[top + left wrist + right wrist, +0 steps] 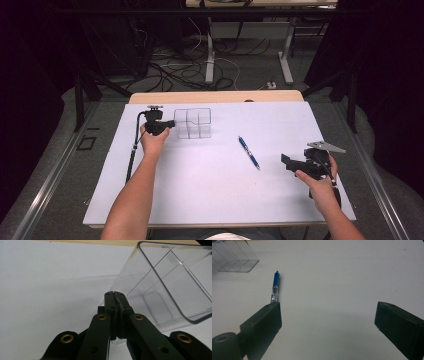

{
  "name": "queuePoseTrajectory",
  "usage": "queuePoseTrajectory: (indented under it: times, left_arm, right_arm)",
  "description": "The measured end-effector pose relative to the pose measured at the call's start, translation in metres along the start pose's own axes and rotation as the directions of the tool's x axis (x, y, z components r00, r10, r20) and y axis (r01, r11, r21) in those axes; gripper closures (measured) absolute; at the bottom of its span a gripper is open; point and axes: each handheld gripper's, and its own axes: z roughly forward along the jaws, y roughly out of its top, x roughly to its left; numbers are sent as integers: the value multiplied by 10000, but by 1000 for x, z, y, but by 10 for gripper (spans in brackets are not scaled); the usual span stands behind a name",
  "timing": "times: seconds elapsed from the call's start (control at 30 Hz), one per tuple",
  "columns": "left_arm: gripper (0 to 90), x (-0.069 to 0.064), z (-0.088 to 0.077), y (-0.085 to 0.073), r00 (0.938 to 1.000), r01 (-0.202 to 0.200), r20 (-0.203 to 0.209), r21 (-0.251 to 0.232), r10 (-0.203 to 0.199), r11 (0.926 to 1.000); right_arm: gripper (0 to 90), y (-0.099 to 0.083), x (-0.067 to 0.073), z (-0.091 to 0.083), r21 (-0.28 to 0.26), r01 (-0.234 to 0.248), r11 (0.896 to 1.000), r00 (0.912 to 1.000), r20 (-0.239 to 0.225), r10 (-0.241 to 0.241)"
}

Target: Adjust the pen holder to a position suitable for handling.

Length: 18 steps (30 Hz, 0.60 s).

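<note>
A person at a white table steadies a clear plastic divided organizer with the left gripper, whose jaws are pressed together at the box's near lower corner; whether a thin wall is pinched between them or they merely butt against it cannot be told from the left gripper view, where the organizer rises just ahead and to the right of the closed tips. The right gripper hangs with its jaws spread wide and empty above the tabletop. A blue pen lies flat just beyond the tip of its left jaw, outside the gap, pointing away towards the organizer farther off. The step in hand looks like the approach to the pen; the next move would call for shifting the open jaws sideways to straddle the barrel, lowering and closing on it
</note>
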Motion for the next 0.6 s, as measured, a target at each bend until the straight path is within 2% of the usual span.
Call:
queuePoseTrajectory:
  times: [0.1, 0.4, 0.6]
  left_arm:
    - [900, -9, 5, 0, 9999, -22, 100, -140, 24, 9999]
    - [900, -23, 13, -2, 9995, 72, 314, -267, -63, 9996]
    - [900, -36, 19, 1, 9998, -51, 198, -301, 57, 9995]
  right_arm:
    - [69, 0, 0, 0, -1, 10, 10000, 10000, -7, -10]
    - [70, -1, 0, 1, 10, -30, 10000, 10000, -13, 30]
    - [70, -1, 0, 1, 85, -77, 9999, 10000, -25, 77]
